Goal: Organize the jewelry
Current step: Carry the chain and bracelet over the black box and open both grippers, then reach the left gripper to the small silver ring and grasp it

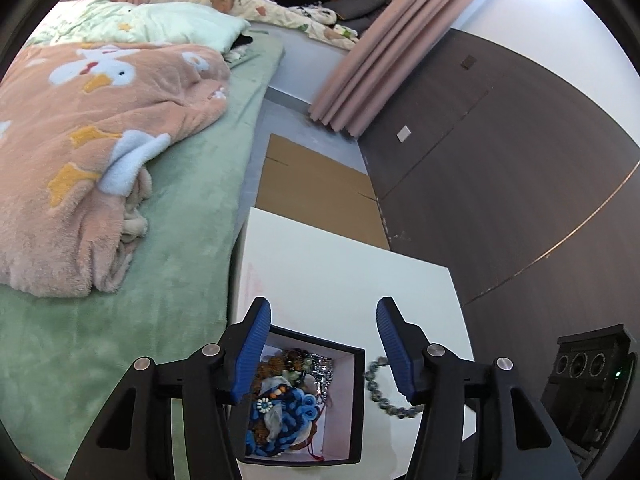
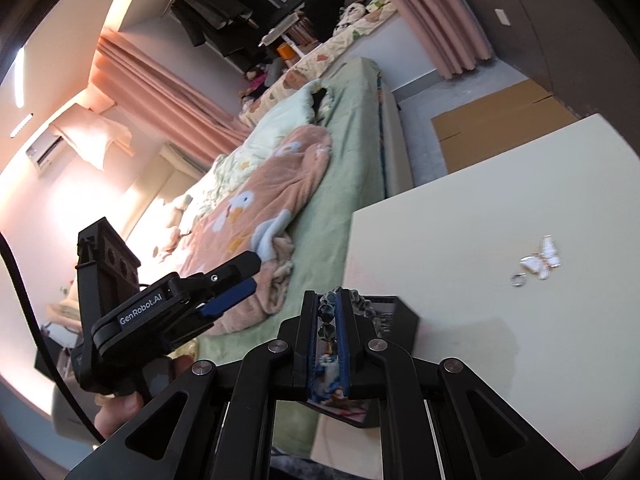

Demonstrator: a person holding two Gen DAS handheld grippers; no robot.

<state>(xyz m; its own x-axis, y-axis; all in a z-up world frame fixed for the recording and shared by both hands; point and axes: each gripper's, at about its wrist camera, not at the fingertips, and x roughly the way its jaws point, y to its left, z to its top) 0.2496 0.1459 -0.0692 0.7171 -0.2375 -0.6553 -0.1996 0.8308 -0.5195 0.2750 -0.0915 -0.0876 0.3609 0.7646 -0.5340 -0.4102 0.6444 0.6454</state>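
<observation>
A black open box (image 1: 358, 396) with a white lining holds several bead strings and blue knotted jewelry (image 1: 288, 404) on the white table (image 1: 332, 264). My left gripper (image 1: 324, 344) is open and empty above the box. A dark green bead bracelet (image 1: 380, 394) hangs just right of the box. My right gripper (image 2: 329, 316) is shut on that bead bracelet (image 2: 325, 318), over the box (image 2: 404, 314). A white butterfly brooch (image 2: 542, 260) and a small ring (image 2: 517, 279) lie on the table (image 2: 460, 216). The left gripper also shows in the right wrist view (image 2: 244, 276).
A bed with a green cover (image 1: 168, 264) and a peach duck blanket (image 1: 80, 152) runs along the table's left side. Flat cardboard (image 1: 316, 188) lies on the floor beyond the table. A dark wall panel (image 1: 500, 168) and pink curtain (image 1: 372, 60) stand to the right.
</observation>
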